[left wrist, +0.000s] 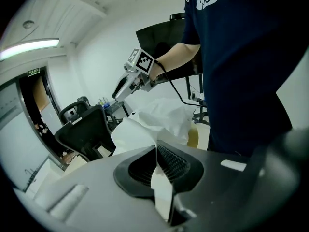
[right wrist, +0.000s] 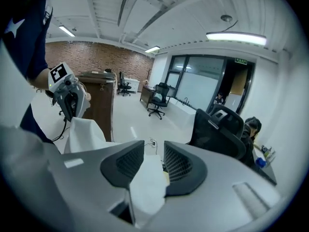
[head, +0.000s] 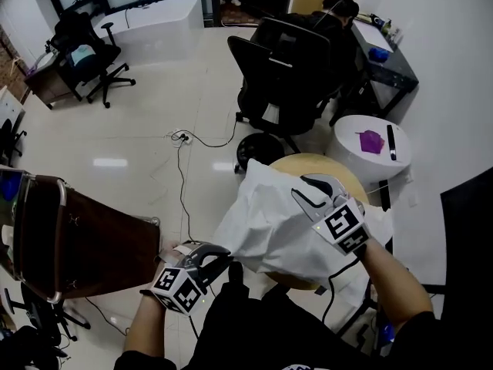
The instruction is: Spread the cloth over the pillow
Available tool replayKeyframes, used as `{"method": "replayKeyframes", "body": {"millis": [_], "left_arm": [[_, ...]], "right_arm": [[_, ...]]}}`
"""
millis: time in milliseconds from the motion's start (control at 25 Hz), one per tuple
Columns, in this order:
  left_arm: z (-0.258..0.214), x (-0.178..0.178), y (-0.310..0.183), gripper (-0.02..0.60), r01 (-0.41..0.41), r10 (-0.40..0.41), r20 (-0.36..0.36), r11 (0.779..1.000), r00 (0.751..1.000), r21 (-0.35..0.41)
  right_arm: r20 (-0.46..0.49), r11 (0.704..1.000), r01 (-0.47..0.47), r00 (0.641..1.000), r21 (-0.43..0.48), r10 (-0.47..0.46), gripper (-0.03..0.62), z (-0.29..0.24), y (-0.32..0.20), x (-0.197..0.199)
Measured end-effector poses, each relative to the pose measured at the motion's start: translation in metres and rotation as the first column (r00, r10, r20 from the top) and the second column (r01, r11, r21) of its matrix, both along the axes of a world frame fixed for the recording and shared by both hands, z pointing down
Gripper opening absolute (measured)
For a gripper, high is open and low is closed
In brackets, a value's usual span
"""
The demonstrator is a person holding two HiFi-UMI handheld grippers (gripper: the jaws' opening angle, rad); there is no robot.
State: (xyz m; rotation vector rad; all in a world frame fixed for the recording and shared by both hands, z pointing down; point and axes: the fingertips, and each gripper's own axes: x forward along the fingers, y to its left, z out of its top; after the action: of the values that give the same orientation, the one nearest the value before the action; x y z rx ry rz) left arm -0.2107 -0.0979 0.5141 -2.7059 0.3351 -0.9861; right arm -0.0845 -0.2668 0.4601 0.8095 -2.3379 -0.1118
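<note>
Floor (head: 146,122): pale glossy tile across the whole head view, with a thin black cable (head: 183,177) trailing down the middle.

Brown cabinet (head: 92,245): lower left of the frame, standing on the floor.

Office chairs (head: 285,75): two black ones at upper centre. Behind them a seated person (head: 335,18) faces a dark desk (head: 389,60) in the upper right corner.

Cloth (head: 269,222): white and crumpled, lifted in the lower centre of the frame and stretched between the two tools. It rises to a peak at its upper left and covers most of a small round tan desk (head: 323,164) beneath it.

White round desk (head: 354,156): right of centre, near the tan one. On it lie a purple thing (head: 371,140) and a black bar (head: 392,142), side by side and apart.

Right tool (head: 304,191): on the cloth's right part. Its own view shows the jaws fairly wide apart, with a thick fold of cloth filling the gap and lying against both pads.

Left tool (head: 218,255): at the cloth's lower left edge. Its jaws are closed tight on a thin strip of cloth.
</note>
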Motion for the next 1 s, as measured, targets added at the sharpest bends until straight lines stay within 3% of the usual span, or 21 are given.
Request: {"method": "replayKeyframes", "body": {"millis": [240,440,560,680,1000], "left_arm": [[0.010,0.001,0.030,0.000,-0.005,0.002,-0.046,0.998,0.999,-0.068],[0.018,0.013,0.061,0.000,-0.067,0.058,-0.071,0.990,0.996,-0.123],[0.022,0.020,0.074,0.000,-0.082,0.070,-0.082,0.986,0.994,-0.144],[0.024,0.023,0.083,0.000,-0.090,0.076,-0.091,0.982,0.993,-0.163],[0.029,0.022,0.097,0.000,-0.098,0.077,-0.112,0.975,0.991,-0.199]], "right_arm": [[-0.084,0.987,0.156,0.984,-0.030,-0.158,0.140,0.007,-0.029,-0.039],[-0.143,0.947,0.303,0.938,-0.112,-0.317,0.140,0.027,-0.040,-0.085],[-0.199,0.893,0.390,0.879,-0.224,-0.433,0.140,0.061,-0.030,-0.107],[-0.244,0.832,0.419,0.819,-0.363,-0.519,0.140,0.102,-0.018,-0.118],[-0.275,0.679,0.328,0.734,-0.657,-0.621,0.140,0.180,0.004,-0.118]]}}
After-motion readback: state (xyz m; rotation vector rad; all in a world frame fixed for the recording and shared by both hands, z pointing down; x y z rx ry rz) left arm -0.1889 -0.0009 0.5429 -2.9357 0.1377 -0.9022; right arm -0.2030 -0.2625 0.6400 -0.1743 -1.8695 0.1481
